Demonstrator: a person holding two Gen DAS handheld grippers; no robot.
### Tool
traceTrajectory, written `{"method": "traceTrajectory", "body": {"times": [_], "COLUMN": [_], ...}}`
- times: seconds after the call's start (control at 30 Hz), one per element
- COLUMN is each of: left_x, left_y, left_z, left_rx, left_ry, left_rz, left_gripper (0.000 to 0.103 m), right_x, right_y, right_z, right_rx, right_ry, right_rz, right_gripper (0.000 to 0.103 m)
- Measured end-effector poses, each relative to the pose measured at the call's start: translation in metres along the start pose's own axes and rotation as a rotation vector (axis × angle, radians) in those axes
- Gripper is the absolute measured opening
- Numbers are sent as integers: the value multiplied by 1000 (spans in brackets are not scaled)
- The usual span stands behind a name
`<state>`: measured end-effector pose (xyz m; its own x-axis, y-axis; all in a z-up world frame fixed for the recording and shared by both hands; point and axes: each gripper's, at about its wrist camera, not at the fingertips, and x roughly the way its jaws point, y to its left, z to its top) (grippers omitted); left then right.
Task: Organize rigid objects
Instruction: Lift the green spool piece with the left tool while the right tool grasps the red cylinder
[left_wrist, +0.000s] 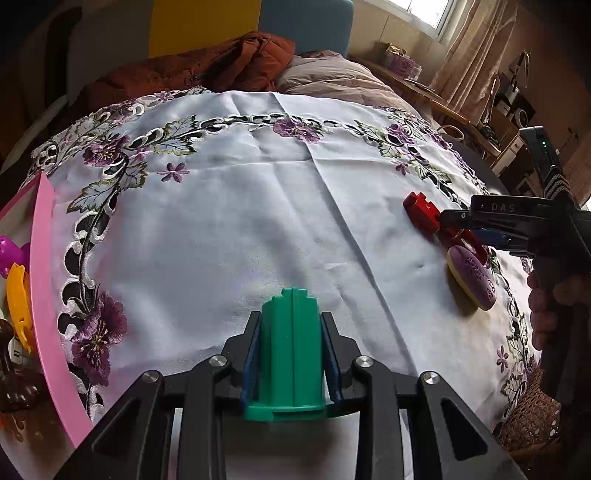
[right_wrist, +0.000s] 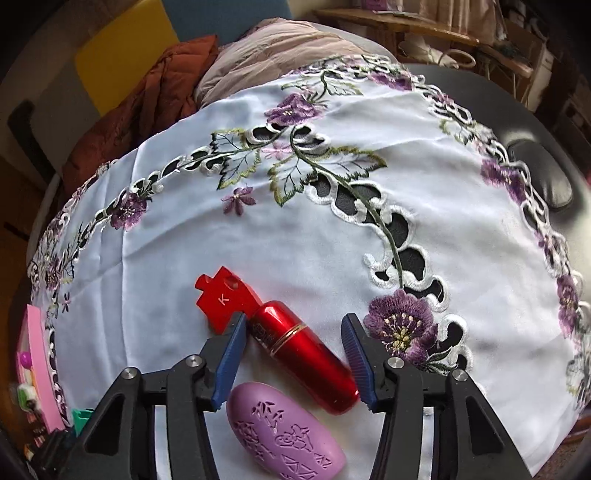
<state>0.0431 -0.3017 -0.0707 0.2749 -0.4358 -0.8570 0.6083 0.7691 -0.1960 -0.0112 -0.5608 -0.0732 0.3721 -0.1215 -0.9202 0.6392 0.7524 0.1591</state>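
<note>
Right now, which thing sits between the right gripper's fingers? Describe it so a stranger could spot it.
On the white embroidered tablecloth, look between the right gripper and its blue fingers. The glossy red metal cylinder with a gold band lies there, rounder and shinier than the flat red plastic piece and purple oval soap.

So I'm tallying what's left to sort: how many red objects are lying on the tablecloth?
2. A flat red plastic puzzle-shaped piece marked K lies farther out; a glossy red metal cylinder lies diagonally between the right claw's pads, beside the purple oval. Others may be hidden.
</note>
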Motion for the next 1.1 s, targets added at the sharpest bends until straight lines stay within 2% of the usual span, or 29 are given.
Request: {"method": "traceTrajectory", "body": {"times": [0.1, 0.33, 0.73, 1.1], "left_x": [0, -1, -5, -58], "left_y": [0, 0, -2, -3], "left_z": [0, -1, -4, -7], "left_rx": [3, 4, 23, 26], "left_ry": [-3, -13, -34, -130], "left_rz": [-3, -1, 3, 21], "left_gripper": [30, 30, 29, 29], "right_x": [6, 8, 8, 8], "right_y": [6, 2, 16, 20], "right_z": [-3, -3, -8, -8], "right_rx": [-56, -37, -132, -166], "right_ry": [18, 26, 0, -16], "right_rz": [-80, -59, -123, -146], "right_gripper": [27, 27, 27, 27]}}
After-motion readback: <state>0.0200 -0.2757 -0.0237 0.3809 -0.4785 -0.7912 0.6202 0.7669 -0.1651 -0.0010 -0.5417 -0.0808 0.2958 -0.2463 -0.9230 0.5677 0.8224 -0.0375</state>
